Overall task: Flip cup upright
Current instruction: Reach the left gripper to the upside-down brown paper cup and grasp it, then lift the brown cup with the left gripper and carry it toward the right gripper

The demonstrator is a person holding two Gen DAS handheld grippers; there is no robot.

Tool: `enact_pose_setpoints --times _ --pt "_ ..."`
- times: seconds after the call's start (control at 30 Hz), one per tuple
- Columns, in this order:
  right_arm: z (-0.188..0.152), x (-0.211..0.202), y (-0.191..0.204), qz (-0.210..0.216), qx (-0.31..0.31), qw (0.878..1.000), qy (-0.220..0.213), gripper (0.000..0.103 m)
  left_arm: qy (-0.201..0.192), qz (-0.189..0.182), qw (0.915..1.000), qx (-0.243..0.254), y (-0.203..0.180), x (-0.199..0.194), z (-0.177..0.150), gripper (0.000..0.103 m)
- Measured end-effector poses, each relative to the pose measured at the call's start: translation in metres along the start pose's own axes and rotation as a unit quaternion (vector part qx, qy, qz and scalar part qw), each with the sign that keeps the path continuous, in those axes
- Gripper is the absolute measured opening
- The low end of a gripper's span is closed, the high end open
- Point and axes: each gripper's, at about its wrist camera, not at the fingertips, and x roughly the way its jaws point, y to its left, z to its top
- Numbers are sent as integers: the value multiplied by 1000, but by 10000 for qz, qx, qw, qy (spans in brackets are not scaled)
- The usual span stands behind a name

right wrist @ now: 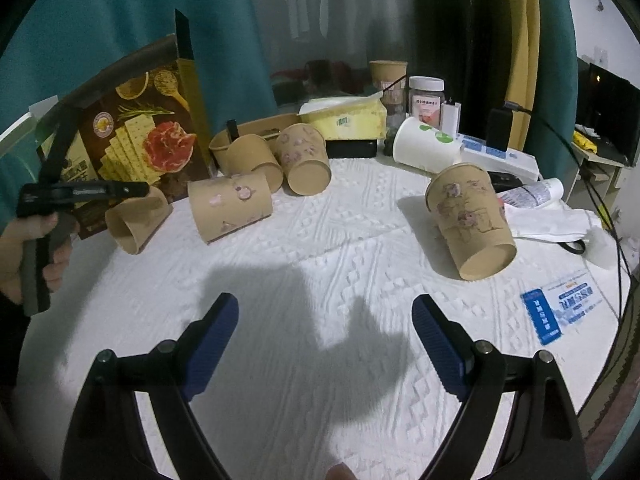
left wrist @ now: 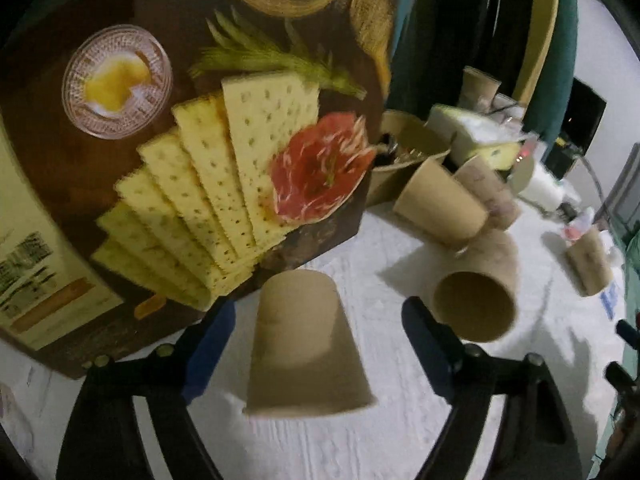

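Observation:
A plain brown paper cup (left wrist: pixel 308 344) lies on its side on the white cloth, its wide rim toward the left wrist camera. My left gripper (left wrist: pixel 320 312) straddles it, jaws open, with a gap showing on each side of the cup. From the right wrist view the same cup (right wrist: pixel 136 220) lies in front of the cracker box, with a black finger (right wrist: pixel 120 191) of the left gripper over it and a hand (right wrist: pixel 28 240) on the handle. My right gripper (right wrist: pixel 324 340) hangs open over bare cloth, nothing between its pads.
Several more paper cups lie tipped: a patterned cup (right wrist: pixel 230 206), two behind it (right wrist: pixel 306 160), one at the right (right wrist: pixel 470 220), and a white cup (right wrist: pixel 424 146). A cracker box (right wrist: pixel 140 136) stands at the left. A tissue box (right wrist: pixel 344 118), a jar (right wrist: pixel 426 100) and a blue card (right wrist: pixel 556 308) line the edges.

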Motion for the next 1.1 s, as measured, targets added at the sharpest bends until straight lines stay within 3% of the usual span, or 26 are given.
enact_pose_setpoints --times 0.2,0.37,0.63,0.83,1.1 --pt "-4 3 -6 32 113 9999 82 87 423 2 9991 -65 9 27 -5 59" --pt "-11 -8 -8 35 184 9998 83 87 355 -148 9993 26 4 8 -12 58" --pt "-33 -53 2 47 192 9998 -64 87 90 -684 9956 631 -43 -79 -47 58" --pt "-72 -89 17 88 173 9998 -11 87 145 -1302 9823 1340 -103 -137 -104 58" --pt "-128 -122 28 63 200 9995 225 87 493 -1749 9643 1927 -158 -159 -175 58"
